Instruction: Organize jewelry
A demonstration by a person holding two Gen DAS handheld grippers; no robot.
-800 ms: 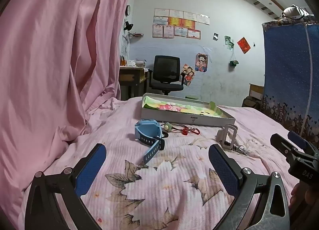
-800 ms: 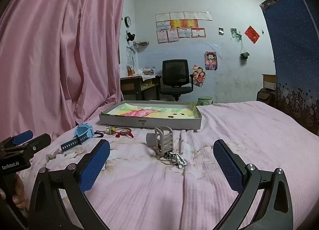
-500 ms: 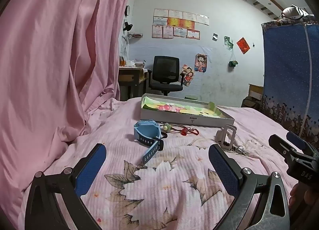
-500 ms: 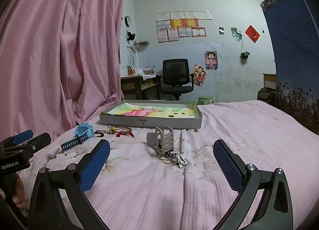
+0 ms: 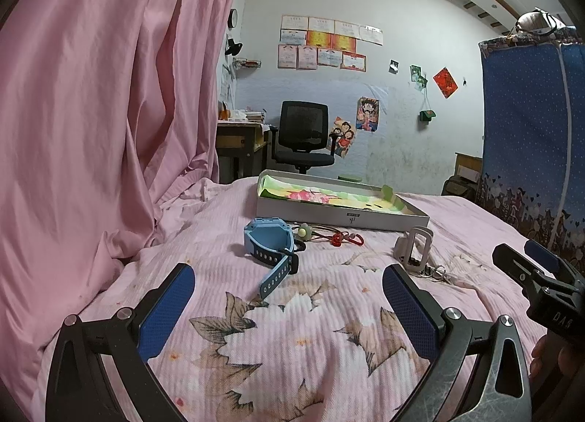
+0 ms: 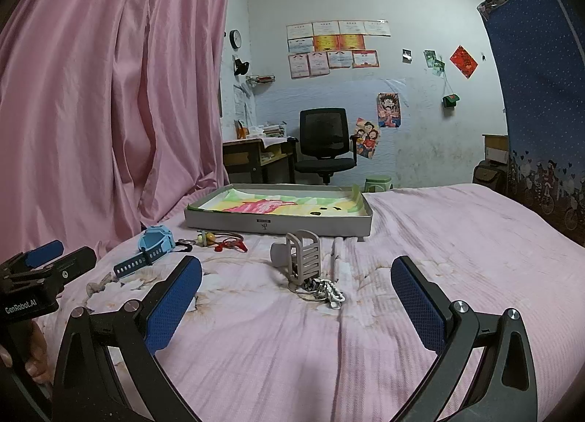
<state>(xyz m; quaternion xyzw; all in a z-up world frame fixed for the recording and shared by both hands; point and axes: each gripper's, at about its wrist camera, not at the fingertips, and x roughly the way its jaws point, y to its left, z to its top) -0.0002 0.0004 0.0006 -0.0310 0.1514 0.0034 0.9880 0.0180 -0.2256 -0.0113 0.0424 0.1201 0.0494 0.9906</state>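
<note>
Both tongs hang wide open and empty over the pink bed (image 6: 457,239), nothing yet picked up. The left tongs (image 5: 289,306) face the blue watch (image 5: 270,244) at 12 o'clock – likely its first target. The right tongs (image 6: 296,299) line up on the grey holder with its key ring (image 6: 305,263). The shallow tray (image 6: 278,224) beyond – lined, seemingly the destination – waits with a red-beaded cord (image 5: 342,237) just before it
</note>
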